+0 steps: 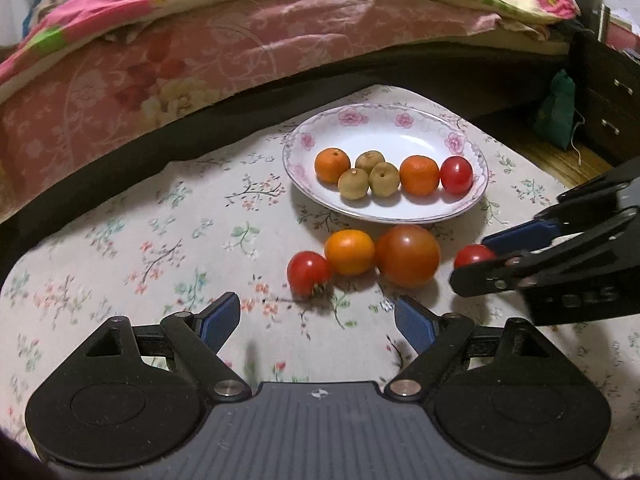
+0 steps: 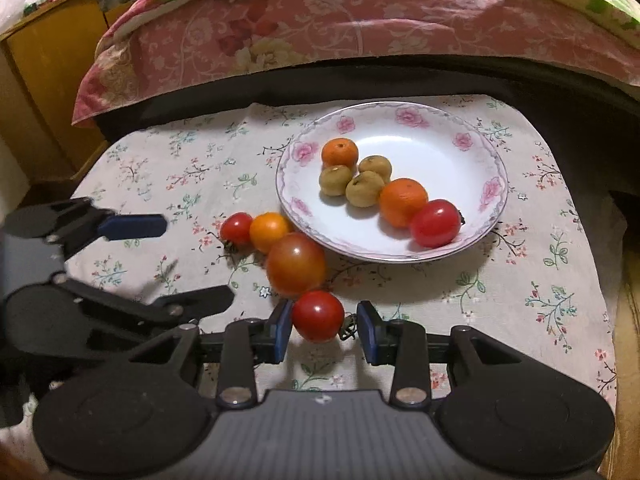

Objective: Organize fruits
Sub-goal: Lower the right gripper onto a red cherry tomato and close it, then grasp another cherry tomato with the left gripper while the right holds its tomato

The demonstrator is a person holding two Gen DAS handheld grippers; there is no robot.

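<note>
A white floral plate (image 1: 400, 216) (image 2: 460, 148) holds two oranges, three brown-green fruits and a red tomato (image 2: 435, 223). On the cloth before it lie a small red tomato (image 1: 308, 273) (image 2: 237, 228), an orange fruit (image 1: 349, 252) (image 2: 270, 231) and a large tomato (image 1: 408, 256) (image 2: 296, 263). My right gripper (image 2: 323, 326) (image 1: 476, 258) is open around another small red tomato (image 2: 318, 315) (image 1: 474, 256); a gap shows on its right side. My left gripper (image 1: 318, 322) (image 2: 192, 260) is open and empty, just short of the loose fruit.
The fruit lies on a floral tablecloth (image 1: 160, 248). A bed with pink floral bedding (image 1: 240, 52) runs along the far side. A dark drawer cabinet (image 1: 608, 108) and a green bag (image 1: 558, 112) stand at the right; a yellow wooden cabinet (image 2: 52, 72) stands at the left.
</note>
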